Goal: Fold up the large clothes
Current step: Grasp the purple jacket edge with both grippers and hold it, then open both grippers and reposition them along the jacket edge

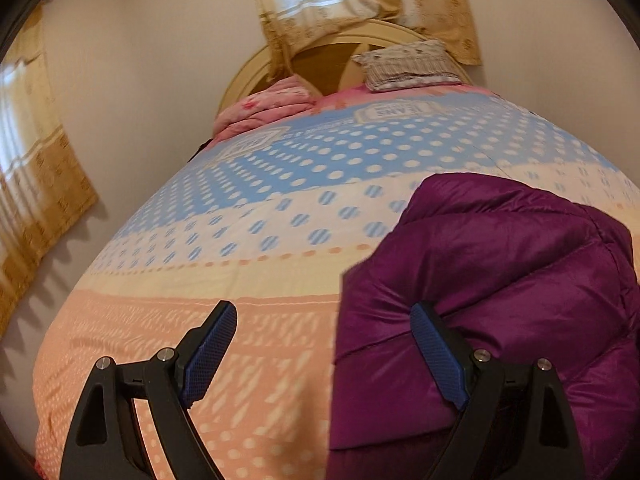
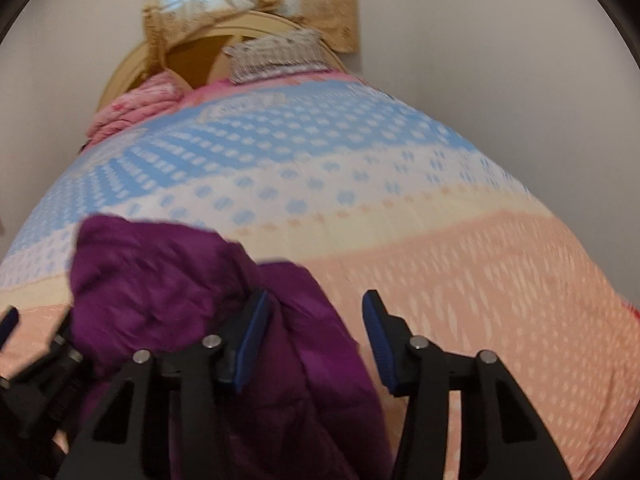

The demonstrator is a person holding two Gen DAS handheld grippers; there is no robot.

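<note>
While the bed (image 1: pixel 248 320) carries your bunched purple jacket (image 1: pixel 500 272) near its foot end, your left gripper (image 1: pixel 322 328) gapes empty beside it; your right gripper (image 2: pixel 314 312) straddles a jacket fold, fingers not pressing.

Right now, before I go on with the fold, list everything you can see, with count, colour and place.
jacket: one, purple, puffy, bunched on the near part of the bed
bed cover: one, blue, cream and peach with dots, over the whole bed
pillow: one, pale, patterned, at the headboard
blanket: one, pink, bunched at the far left corner
headboard: one, cream, curved, far end
curtains: two, beige, on the windows behind the headboard and on the left wall
left gripper: one, black with blue pads, open, beside the jacket
right gripper: one, same colours, open, jacket edge between its pads
</note>
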